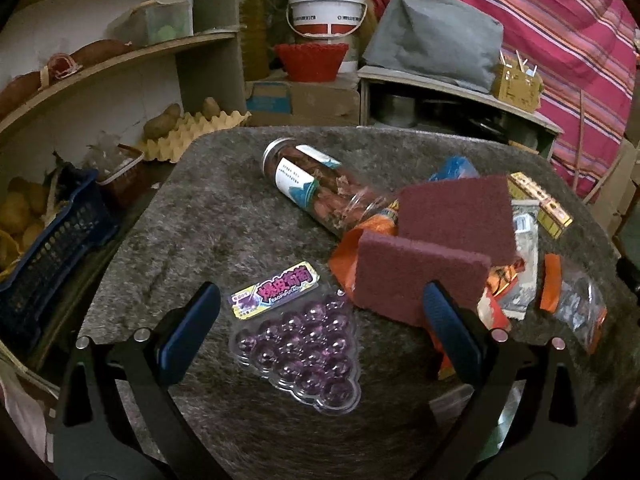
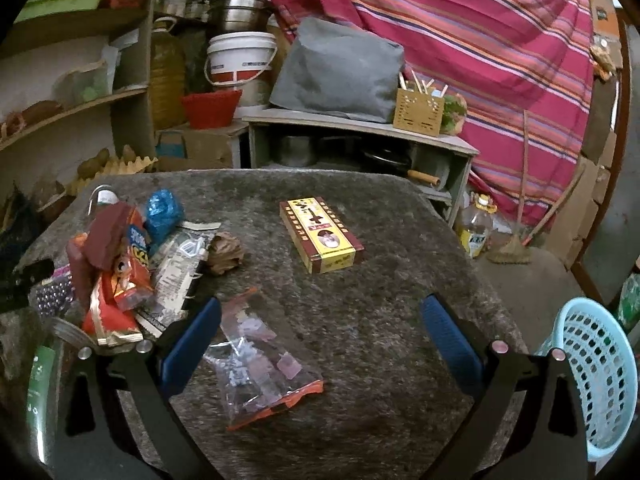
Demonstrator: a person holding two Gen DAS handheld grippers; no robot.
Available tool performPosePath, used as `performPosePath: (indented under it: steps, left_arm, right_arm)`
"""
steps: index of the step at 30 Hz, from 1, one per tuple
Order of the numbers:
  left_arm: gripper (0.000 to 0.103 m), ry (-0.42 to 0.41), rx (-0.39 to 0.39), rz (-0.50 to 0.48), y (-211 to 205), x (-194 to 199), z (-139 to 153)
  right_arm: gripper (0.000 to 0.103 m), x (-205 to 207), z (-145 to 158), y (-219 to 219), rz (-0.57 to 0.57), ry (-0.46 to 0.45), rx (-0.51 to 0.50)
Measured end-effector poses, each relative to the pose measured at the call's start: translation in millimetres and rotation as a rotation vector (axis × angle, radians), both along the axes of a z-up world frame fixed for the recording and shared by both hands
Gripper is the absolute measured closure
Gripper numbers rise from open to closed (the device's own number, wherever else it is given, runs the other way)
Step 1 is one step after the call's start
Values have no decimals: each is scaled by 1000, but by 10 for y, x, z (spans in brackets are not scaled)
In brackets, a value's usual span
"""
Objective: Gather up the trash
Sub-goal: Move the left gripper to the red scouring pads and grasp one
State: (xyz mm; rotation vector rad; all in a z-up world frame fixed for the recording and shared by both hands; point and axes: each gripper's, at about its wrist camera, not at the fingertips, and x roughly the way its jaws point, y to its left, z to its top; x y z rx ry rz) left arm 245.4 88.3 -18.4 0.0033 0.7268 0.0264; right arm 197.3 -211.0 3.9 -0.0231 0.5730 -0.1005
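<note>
My left gripper (image 1: 320, 328) is open and empty above a clear blister pack of purple beads (image 1: 298, 354) on the grey furry tabletop (image 1: 224, 216). Beyond it lie a clear jar on its side (image 1: 316, 184), two maroon scouring pads (image 1: 420, 278) and a heap of orange wrappers (image 1: 496, 292). My right gripper (image 2: 320, 336) is open and empty over a clear plastic bag with orange edges (image 2: 260, 364). A yellow-and-brown box (image 2: 320, 234), a crumpled brown paper ball (image 2: 225, 253) and the wrapper heap (image 2: 116, 280) lie further on.
A light blue perforated basket (image 2: 596, 376) stands at the table's right edge. Shelves with potatoes and an egg tray (image 1: 188, 132) are at the left. A white bucket (image 1: 326, 10), a grey bag (image 2: 336, 68) and a striped pink cloth (image 2: 480, 40) are behind the table.
</note>
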Motion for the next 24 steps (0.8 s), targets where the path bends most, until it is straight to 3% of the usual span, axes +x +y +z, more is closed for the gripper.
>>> performPosePath:
  steps: [6, 17, 24]
  left_arm:
    - [5, 34, -11, -51, -27, 79, -109]
    - [5, 21, -2, -178, -339, 202, -118]
    - [5, 46, -109, -216, -284, 268, -95]
  right_arm:
    - [4, 11, -26, -1, -3, 13, 0]
    - [4, 111, -97, 38, 2, 56, 7]
    - [4, 98, -110, 30, 0, 59, 5]
